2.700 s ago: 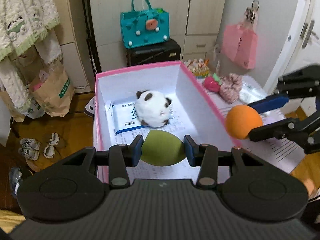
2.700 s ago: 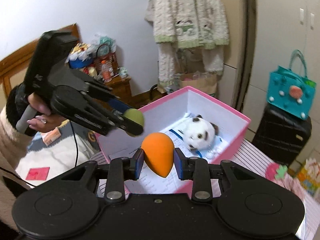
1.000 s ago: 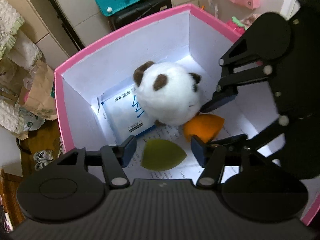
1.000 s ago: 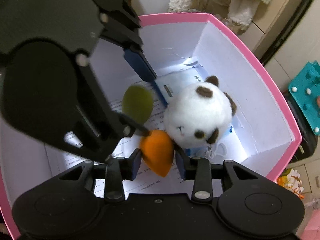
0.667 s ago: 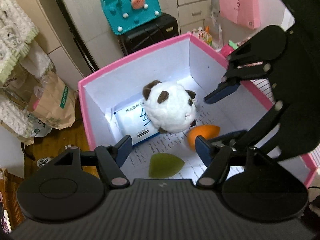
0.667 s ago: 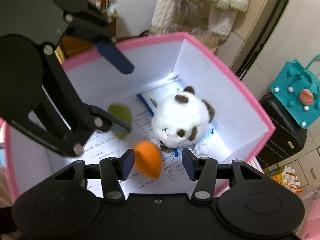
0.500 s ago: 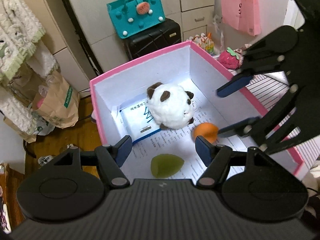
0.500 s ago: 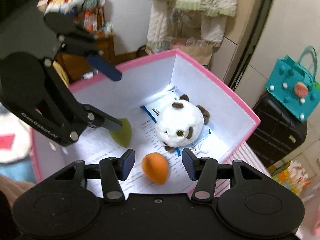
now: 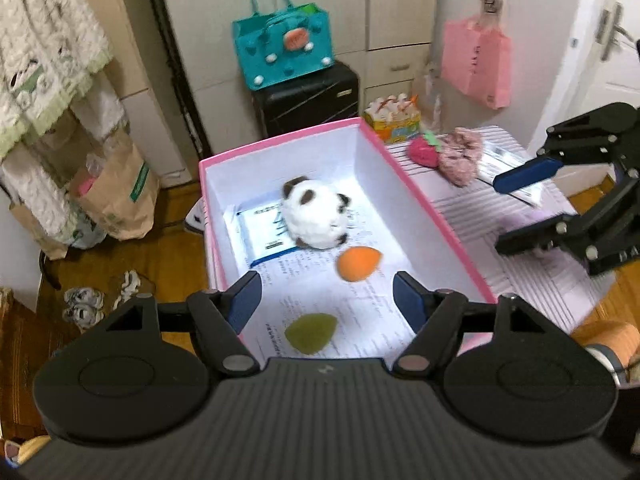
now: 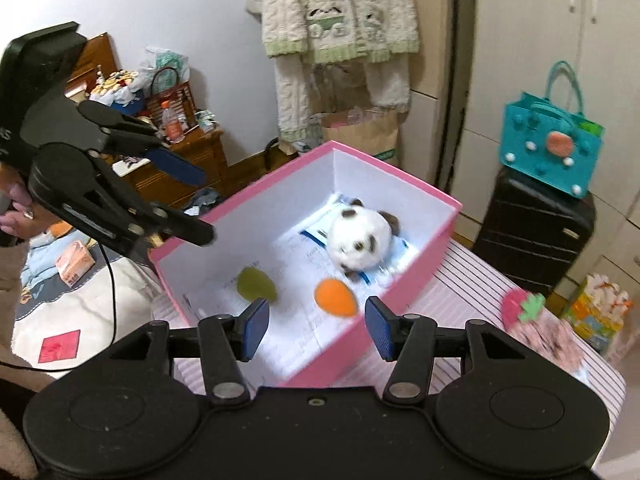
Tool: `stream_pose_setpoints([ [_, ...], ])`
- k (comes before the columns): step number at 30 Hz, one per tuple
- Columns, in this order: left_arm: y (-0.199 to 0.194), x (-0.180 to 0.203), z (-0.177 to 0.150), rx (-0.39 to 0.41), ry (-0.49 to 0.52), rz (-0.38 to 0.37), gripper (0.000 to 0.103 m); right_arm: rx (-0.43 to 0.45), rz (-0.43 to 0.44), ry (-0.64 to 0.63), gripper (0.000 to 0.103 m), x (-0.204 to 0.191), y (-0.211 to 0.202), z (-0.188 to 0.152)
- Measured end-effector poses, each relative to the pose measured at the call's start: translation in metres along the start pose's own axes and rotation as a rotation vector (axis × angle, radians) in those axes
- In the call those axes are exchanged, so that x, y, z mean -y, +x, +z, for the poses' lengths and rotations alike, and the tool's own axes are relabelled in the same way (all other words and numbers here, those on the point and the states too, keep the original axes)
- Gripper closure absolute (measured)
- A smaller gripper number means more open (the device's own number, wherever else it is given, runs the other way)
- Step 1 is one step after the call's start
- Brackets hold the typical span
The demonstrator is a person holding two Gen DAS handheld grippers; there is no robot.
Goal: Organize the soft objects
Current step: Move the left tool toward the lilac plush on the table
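Right now your left gripper (image 9: 327,295) is w/ jaws opening, nothing between them; right gripper (image 10: 316,322) is open & empty too. Green sponge (image 9: 311,331), orange sponge (image 9: 357,263) & panda plush (image 9: 318,218) lie inside the pink box (image 9: 424,210), apart from both grippers.

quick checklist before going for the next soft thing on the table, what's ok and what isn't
1. Orange sponge down inside pink box: ok.
2. Green sponge inside the box: ok.
3. Left gripper empty, jaws opening: ok.
4. Right gripper empty, jaws apart: ok.
5. Strawberry plush and pink fluffy item boxed: not ok, both lie on the striped table.
6. What the pale purple blur by the right gripper is: cannot tell.
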State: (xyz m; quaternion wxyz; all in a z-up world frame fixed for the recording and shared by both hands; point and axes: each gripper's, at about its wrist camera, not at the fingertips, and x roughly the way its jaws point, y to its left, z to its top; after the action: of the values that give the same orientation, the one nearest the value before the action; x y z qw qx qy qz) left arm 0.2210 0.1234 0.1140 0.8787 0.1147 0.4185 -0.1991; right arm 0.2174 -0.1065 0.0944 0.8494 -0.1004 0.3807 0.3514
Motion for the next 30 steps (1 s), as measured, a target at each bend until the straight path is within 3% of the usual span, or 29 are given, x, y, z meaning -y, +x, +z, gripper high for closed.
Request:
stream_pose_setpoints([
  [8, -0.031, 0.03, -0.019, 0.112, 0.056, -0.007, 0.024, 0.022, -0.076, 0.027, 0.04, 0.001, -0.046, -0.049],
  [30, -0.007, 0.165, -0.015, 0.075, 0.211, -0.22, 0.023, 0.073, -0.15, 0.149, 0.036, 0.016, -0.122, -0.159],
])
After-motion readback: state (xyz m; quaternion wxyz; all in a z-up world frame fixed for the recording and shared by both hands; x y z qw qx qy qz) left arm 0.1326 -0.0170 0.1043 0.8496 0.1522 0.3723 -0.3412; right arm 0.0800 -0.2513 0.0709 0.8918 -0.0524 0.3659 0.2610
